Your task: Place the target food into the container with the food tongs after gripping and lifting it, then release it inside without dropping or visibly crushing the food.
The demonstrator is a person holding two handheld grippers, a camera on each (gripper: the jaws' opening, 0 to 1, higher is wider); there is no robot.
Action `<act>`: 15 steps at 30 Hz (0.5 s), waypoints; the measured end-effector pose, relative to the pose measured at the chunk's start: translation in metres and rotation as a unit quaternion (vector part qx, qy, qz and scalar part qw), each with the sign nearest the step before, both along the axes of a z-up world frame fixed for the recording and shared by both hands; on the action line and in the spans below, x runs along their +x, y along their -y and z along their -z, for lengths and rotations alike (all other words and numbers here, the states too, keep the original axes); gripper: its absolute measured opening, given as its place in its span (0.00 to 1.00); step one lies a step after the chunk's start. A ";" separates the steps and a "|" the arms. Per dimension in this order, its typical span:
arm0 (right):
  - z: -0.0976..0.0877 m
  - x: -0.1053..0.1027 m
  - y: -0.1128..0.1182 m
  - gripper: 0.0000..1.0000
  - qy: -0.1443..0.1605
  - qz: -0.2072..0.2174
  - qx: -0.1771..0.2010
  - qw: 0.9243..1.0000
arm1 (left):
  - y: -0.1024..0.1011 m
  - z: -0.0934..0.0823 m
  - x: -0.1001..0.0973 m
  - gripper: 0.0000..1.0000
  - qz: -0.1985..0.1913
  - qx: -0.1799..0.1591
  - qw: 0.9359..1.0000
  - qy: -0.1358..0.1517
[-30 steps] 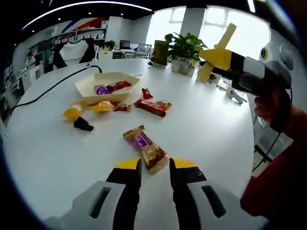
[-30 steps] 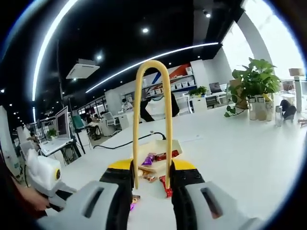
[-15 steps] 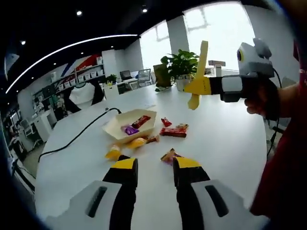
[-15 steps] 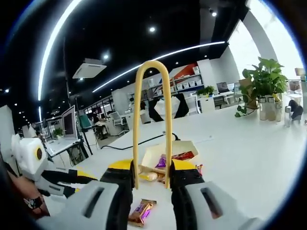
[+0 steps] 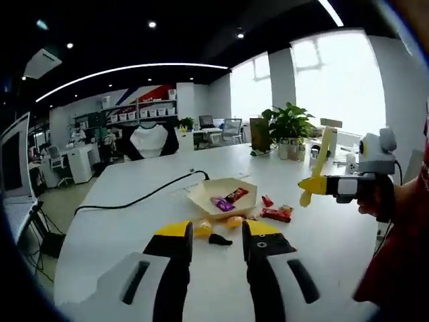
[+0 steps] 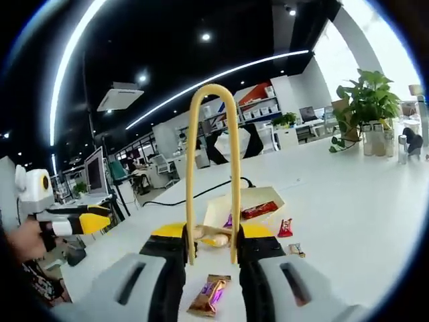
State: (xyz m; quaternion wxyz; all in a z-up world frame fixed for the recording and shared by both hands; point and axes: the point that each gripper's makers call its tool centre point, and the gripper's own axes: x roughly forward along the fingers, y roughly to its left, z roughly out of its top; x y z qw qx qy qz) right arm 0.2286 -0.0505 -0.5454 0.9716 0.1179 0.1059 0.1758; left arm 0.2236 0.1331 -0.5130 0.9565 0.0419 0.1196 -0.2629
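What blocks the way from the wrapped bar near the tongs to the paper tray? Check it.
Nothing visible blocks it from above. Between the wrapped bar and the paper tray, loose sweets lie on the table; the tongs could lift over them.

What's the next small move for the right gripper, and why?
Probably lower the right gripper so the yellow tongs tip down toward the gold-and-purple candy bar on the white table. The tongs point up, away from any food, and that bar lies loose just ahead, outside the paper tray.

containers point(image 5: 221, 194): 1 | tongs point(image 6: 212, 168): 1 | wrapped snacks in container point(image 5: 226, 200): 2 | potted plants point(image 5: 289, 129): 1
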 end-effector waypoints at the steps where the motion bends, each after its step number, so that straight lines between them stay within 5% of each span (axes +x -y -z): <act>1: 0.002 0.000 0.000 0.26 0.000 0.000 -0.005 1.000 | -0.005 -0.001 0.001 0.33 -0.005 0.016 1.000 0.007; 15: 0.036 0.001 -0.018 0.26 -0.027 -0.013 -0.020 0.999 | -0.027 -0.022 -0.014 0.33 -0.022 0.018 0.999 0.025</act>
